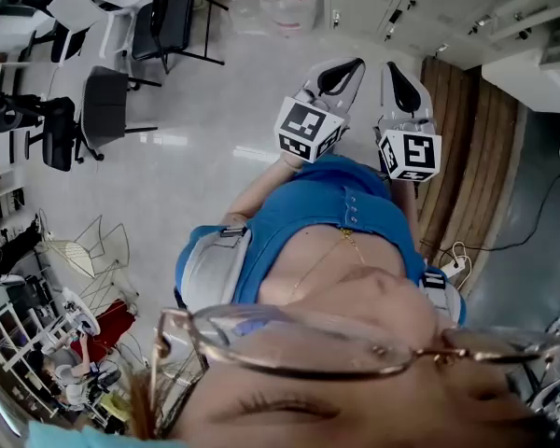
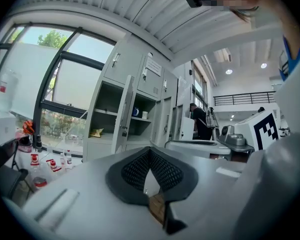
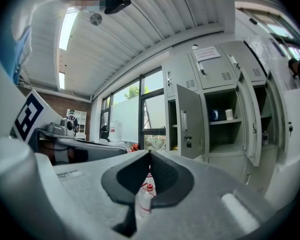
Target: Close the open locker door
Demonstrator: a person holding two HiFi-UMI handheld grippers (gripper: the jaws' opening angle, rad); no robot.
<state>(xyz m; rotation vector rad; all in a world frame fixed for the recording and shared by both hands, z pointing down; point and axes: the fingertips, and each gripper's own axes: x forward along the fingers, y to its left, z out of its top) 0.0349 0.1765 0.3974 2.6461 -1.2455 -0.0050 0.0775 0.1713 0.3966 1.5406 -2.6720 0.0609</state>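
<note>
Locker door [image 3: 190, 120] stands swung out at the left side of one open compartment, in a row of pale grey metal lockers [image 3: 215, 64]. It is ahead of both grippers and well apart from them. It is a flat, tall steel sheet with one long handle and a small dark lock hanging under it. A second leaf [image 3: 251, 124] is open at the right side of the same compartment.

Inside, one shelf [image 3: 224, 122] carries two cups, a blue cup [image 3: 215, 115] and a white cup [image 3: 229, 114], just beside each other. In the left gripper view a yellow thing [image 2: 96, 132] lies on a lower level.

The left gripper [image 2: 150, 150] is clenched: its two black ribbed pads meet at the tips and nothing is between them. The right gripper [image 3: 150, 155] is clenched in the same way and is also empty. Below its tips one clear plastic bottle [image 3: 147, 196] with a red cap shows, farther off. Each gripper bears one cube with black-and-white square markers.
</note>
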